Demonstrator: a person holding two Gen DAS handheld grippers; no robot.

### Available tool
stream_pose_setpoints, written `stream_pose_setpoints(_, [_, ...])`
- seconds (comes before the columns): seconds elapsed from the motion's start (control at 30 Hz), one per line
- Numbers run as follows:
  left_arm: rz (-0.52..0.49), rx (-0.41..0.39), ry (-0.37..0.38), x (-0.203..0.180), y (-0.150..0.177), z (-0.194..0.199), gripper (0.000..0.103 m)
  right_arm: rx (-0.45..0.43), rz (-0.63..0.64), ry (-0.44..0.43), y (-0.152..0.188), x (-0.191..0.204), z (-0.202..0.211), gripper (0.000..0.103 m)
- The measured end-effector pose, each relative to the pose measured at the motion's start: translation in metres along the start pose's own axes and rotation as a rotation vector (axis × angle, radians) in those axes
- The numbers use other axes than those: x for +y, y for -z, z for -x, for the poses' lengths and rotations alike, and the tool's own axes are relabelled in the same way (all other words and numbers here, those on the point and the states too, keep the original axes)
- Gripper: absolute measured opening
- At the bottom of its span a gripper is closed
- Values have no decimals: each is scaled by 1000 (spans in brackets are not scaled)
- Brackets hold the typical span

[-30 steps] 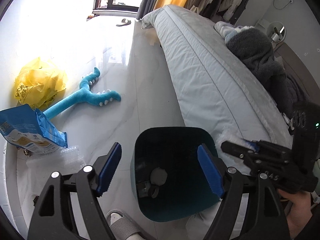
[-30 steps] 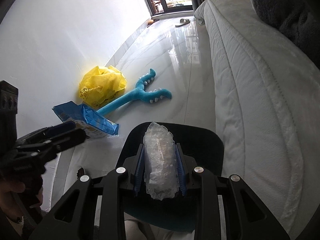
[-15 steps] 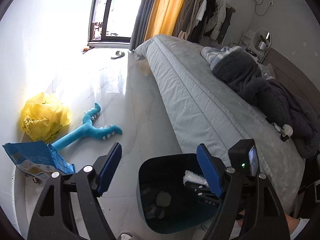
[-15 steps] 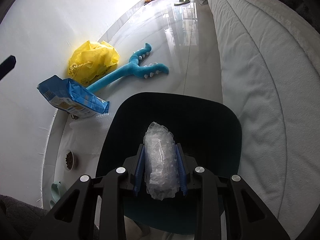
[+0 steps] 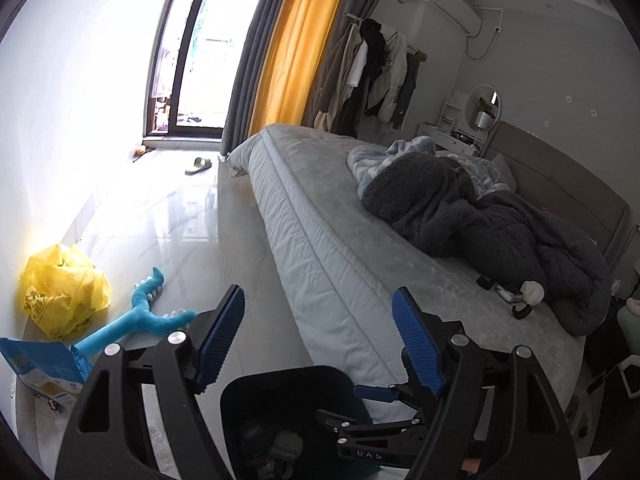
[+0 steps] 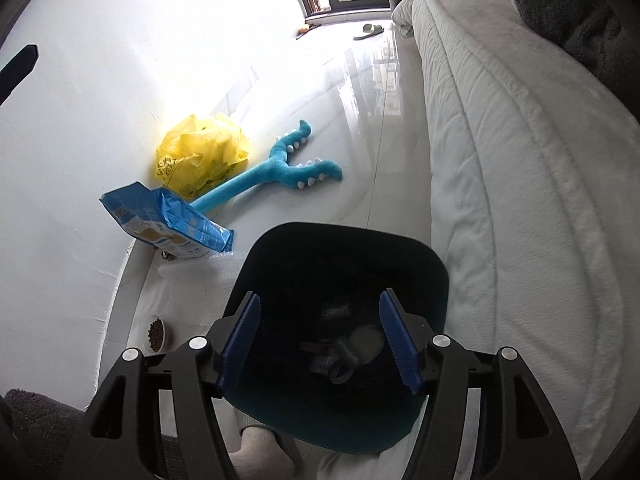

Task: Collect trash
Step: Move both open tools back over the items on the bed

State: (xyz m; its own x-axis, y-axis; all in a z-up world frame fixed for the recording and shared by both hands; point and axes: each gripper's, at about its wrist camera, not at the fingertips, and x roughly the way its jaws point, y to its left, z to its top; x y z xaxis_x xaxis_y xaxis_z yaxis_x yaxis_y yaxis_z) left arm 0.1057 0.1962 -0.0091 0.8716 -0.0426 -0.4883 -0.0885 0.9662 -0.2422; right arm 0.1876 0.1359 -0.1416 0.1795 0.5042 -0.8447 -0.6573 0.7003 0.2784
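Both grippers, left (image 5: pixel 318 340) and right (image 6: pixel 320 338), gape empty over the bin (image 6: pixel 436 276), apparently holding scraps; yellow bag (image 6: pixel 202 152) remains.

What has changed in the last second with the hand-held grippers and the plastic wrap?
The right hand-held gripper has opened over the dark bin and no longer holds the clear plastic wrap, which it let go. The left hand-held gripper tilted upward, away from the bin, and stayed open. The yellow bag, blue toy and blue package stayed put.
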Motion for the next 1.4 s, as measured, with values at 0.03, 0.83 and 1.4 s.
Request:
stream_pose_setpoints(0.03, [-9,-10,6,-7,-2,-1,78,-15,0,-1,-2,-3,7,65])
stream_pose_setpoints(0.83, [-223,45,169,-172,-3,-90,83,-286,-118,201,8,-177,158,73])
stream_pose_setpoints(1.4, [-246,183,263,-241,17,-159,84,-347,-265,354,41,-294,220,74])
